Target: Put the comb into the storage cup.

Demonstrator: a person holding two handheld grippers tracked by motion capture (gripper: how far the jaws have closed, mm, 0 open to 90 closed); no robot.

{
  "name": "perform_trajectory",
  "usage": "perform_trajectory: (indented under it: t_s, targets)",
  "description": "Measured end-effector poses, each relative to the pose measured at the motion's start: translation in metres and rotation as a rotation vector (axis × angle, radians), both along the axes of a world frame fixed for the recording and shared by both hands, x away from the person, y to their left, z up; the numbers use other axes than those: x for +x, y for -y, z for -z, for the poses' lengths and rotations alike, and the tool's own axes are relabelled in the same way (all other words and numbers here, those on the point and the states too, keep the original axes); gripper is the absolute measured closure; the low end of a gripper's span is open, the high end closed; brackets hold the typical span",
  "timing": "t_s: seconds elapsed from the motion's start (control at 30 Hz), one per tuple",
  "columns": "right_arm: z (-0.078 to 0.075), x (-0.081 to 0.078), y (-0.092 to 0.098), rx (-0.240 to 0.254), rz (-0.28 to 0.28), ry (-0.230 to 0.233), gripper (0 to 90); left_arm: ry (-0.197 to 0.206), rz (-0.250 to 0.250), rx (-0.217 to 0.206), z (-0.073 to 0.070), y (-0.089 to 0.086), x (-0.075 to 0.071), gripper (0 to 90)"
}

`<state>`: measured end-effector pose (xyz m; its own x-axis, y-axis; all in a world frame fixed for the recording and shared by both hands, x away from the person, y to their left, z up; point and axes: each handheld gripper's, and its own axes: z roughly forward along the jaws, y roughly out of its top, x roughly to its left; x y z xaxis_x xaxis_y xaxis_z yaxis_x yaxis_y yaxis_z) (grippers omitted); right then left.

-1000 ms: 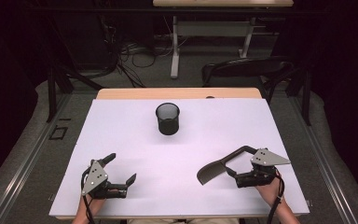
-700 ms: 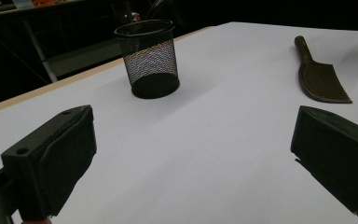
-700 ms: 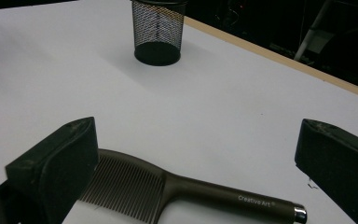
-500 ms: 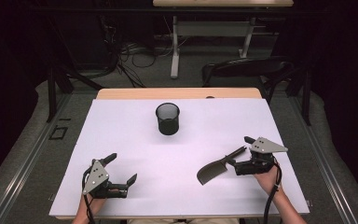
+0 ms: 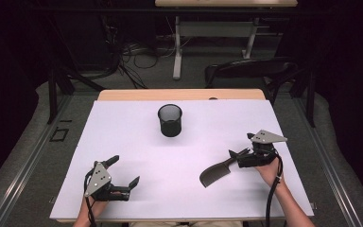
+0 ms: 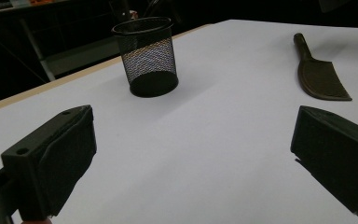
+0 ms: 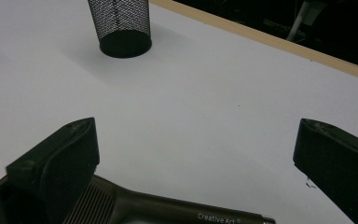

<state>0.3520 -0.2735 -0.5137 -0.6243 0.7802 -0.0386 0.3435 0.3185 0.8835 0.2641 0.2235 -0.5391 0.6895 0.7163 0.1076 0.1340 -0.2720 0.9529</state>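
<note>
Reaching for the scraper point(image 5: 220, 172) near the table's point(image 5: 123, 127) right edge, the right gripper point(image 5: 240, 156) sits over its handle end with jaws spread wide, not yet closed on anything. The scraper lies flat on the white surface, blade toward the front edge, handle angled up toward the gripper. Left gripper point(image 5: 123, 176) rests at the front left corner, also wide open and holding nothing. The mesh cup point(image 5: 170, 120) stands upright toward the back edge, well apart from both.

Likely risk: the handle is thin and lies flush on the table, so closing too high would let the jaws slide over it, while closing off-centre could spin the scraper and swing the blade away. Held by the handle end alone, the broad blade may also sag or twist in the grip.

From the right gripper view, the handle point(image 7: 186, 210) crosses low between the jaws, ribbed near one jaw and carrying small printed lettering, which the high view is too coarse to show. From the left gripper view, the scraper's point(image 6: 319, 74) curved blade outline is clear, and the cup point(image 6: 147, 56) looks empty through its mesh. The high view alone gives the layout of both grippers against the table edges.
</note>
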Motion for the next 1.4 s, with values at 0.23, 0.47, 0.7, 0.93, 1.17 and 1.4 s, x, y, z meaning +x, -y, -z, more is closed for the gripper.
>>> perform_trajectory:
  t_s: [0.23, 0.47, 0.7, 0.93, 1.17, 1.4]
  targets:
    - [-0.004, 0.008, 0.006, 0.002, 0.003, -0.009, 12.6, 0.001, -0.001, 0.000, 0.000, 0.000, 0.000, 0.0]
    - [-0.001, 0.015, 0.011, -0.032, 0.051, -0.040, 28.8, 0.000, -0.002, -0.001, 0.000, 0.000, 0.000, 0.0]
    - [0.004, 0.023, 0.013, -0.077, 0.070, -0.073, 57.6, -0.002, 0.002, 0.005, 0.000, 0.001, 0.001, 0.0]
    - [0.012, 0.025, 0.010, -0.169, 0.097, -0.066, 90.0, 0.001, -0.001, -0.003, 0.000, 0.000, 0.000, 0.0]
    - [0.021, 0.026, 0.006, -0.240, 0.120, -0.067, 90.0, 0.002, 0.003, -0.002, 0.000, 0.000, 0.000, 0.0]
    - [0.025, 0.029, 0.012, -0.246, 0.143, -0.066, 90.0, 0.002, 0.004, 0.002, 0.000, 0.001, 0.000, 0.0]
